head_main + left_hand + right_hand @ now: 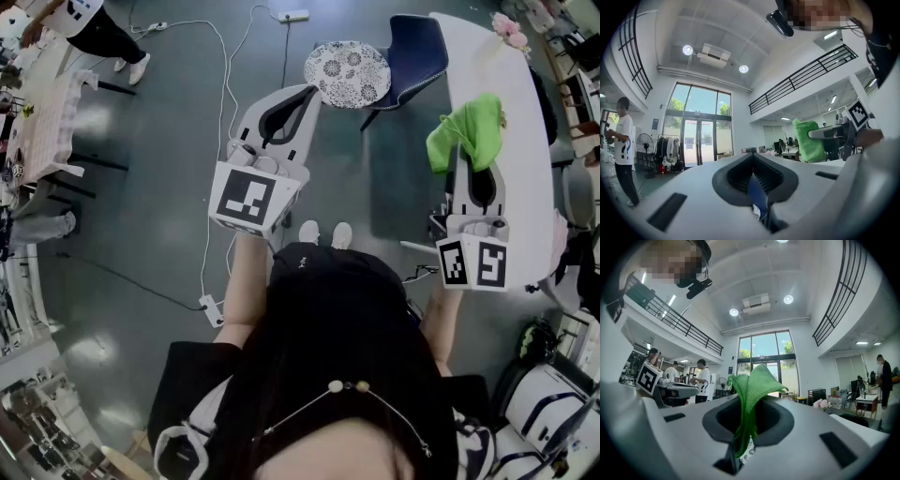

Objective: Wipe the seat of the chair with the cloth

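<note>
**Cloth gripped, chair seat yet to be wiped**

The left tongs [312, 94] are drawn narrow with nothing between them and point at the chair [412, 47] just ahead, apparently kept free as the spare hand. The patterned round seat [347, 73] lies just past and slightly right of their tips, not yet touched. Farther right, the right tongs [476, 161] are pinched on the green cloth [466, 131], which bunches out beyond their tips. They are held by the white desk [525, 112], well apart from the seat, likely ready to carry the cloth across.
</note>
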Tool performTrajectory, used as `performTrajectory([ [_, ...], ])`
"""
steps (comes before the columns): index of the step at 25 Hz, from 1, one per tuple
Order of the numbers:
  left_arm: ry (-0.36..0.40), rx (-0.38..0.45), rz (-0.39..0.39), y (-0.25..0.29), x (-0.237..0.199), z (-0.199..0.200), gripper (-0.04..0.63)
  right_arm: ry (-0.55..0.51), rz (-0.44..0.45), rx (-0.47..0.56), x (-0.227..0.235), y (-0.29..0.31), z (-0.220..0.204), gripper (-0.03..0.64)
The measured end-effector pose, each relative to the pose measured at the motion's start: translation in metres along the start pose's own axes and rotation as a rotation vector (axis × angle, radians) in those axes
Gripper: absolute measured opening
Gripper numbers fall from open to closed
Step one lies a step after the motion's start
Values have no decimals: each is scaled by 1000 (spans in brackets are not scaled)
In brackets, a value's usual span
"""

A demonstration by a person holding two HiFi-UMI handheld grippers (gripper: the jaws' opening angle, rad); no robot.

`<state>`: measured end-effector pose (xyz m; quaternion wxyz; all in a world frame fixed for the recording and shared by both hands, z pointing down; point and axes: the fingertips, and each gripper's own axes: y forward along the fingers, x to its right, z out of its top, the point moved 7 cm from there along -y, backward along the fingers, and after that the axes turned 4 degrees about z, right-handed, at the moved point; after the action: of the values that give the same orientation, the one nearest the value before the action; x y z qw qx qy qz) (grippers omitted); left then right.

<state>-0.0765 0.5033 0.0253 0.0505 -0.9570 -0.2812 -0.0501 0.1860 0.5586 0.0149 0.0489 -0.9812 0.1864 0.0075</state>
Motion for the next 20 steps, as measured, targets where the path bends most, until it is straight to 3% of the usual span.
performTrajectory([
  [20,-13,-27,-10,-22,-16,-6,6,8,-2,-57,-16,1,-13,49],
])
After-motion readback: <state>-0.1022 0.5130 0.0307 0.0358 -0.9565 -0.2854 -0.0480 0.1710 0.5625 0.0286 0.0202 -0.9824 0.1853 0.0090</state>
